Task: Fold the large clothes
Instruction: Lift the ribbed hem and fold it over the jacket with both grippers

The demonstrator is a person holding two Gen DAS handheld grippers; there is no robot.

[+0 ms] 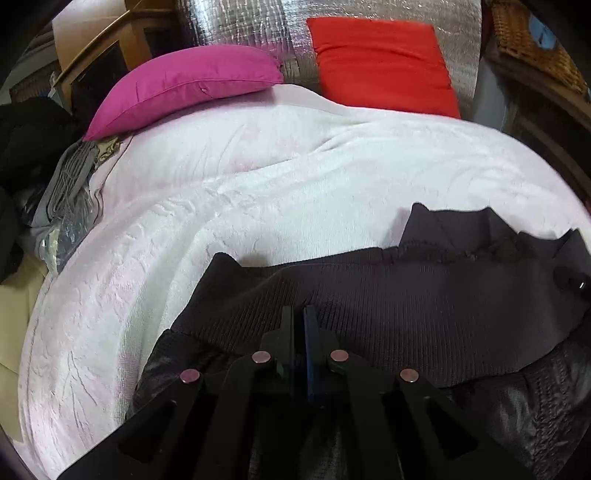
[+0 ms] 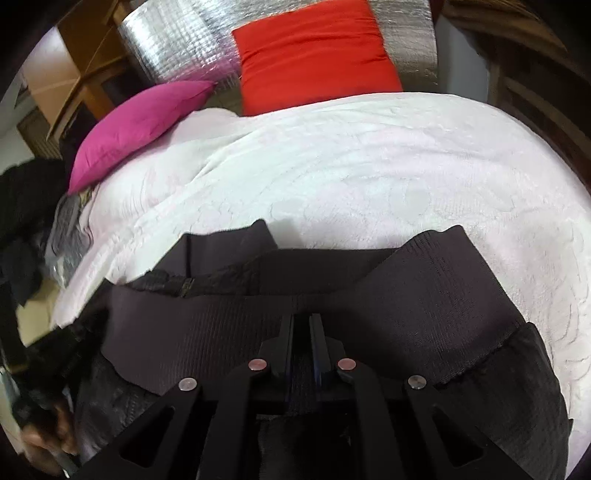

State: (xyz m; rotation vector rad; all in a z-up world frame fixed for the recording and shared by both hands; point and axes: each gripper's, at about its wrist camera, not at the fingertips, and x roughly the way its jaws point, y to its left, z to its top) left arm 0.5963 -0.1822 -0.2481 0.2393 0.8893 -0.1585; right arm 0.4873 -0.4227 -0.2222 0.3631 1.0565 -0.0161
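Looking down both wrist cameras, we see a dark garment (image 1: 388,295) lying across the near edge of the bed (image 1: 258,177), which is covered by a white textured bedspread. The garment has a wide ribbed knit band across the middle and a shinier quilted fabric below it, toward the near edge. A collar-like flap stands up at its far side, toward the bed's middle.

Left hand-held gripper (image 1: 300,314): jaws drawn together until only a narrow slit shows, tips set on the ribbed band. We read this as a pinch on the garment's fabric, though the fold between the pads is hard to make out.

Right hand-held gripper (image 2: 301,321): jaws likewise closed, with a strip of dark fabric visible running between the fingers. It grips the garment (image 2: 332,295) on the ribbed band, nearer the bed's right edge.

In the right wrist view, a person's hand (image 2: 48,432) shows at the lower left, blurred, around the other tool's handle.

At the head of the bed we note a magenta pillow (image 1: 184,85) toward the left corner and a red pillow (image 1: 380,62) leaning against a silver foil-like panel (image 1: 240,33). Along the bed's left edge lies a clutter of grey items (image 1: 66,192), too blurred to identify. Wooden furniture (image 1: 99,48) stands beyond the left corner.
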